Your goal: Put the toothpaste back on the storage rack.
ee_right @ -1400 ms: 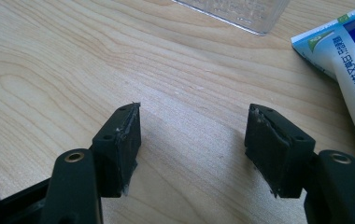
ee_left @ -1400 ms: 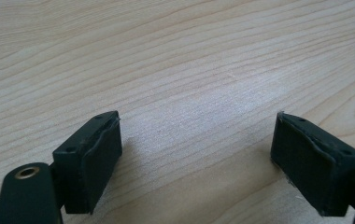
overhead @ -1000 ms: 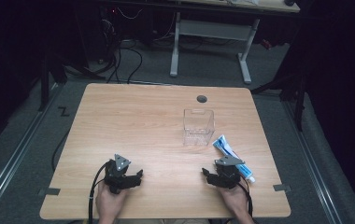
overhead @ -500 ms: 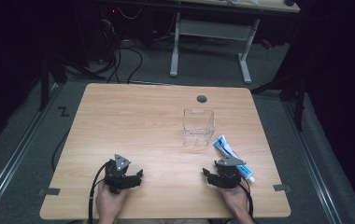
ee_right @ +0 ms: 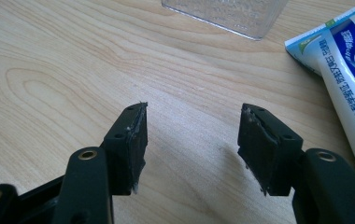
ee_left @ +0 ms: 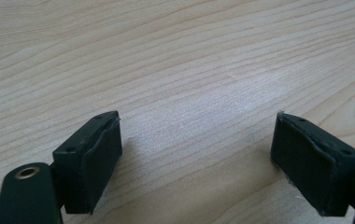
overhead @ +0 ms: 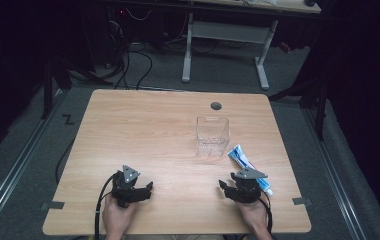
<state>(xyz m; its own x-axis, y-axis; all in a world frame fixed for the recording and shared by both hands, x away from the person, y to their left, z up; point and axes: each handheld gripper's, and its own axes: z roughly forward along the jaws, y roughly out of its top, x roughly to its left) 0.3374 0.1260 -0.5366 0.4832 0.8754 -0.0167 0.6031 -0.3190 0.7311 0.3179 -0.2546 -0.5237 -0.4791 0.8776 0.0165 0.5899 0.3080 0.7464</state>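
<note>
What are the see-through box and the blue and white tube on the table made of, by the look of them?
The box looks like clear hard plastic, possibly acrylic: the wood grain shows through its straight, glossy walls. The tube looks like soft plastic or laminate with a smooth printed skin and a flat crimped end, like toothpaste.

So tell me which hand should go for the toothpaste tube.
Right. The right gripper rests just beside the toothpaste tube, jaws open with nothing between them, having just been closing. The left gripper sits across the table, far from it.

A lab or workshop. Cables (overhead: 128, 60) trail over grey carpet (overhead: 23, 165). A second desk (overhead: 228, 30) stands behind the worktop (overhead: 143, 130).
</note>
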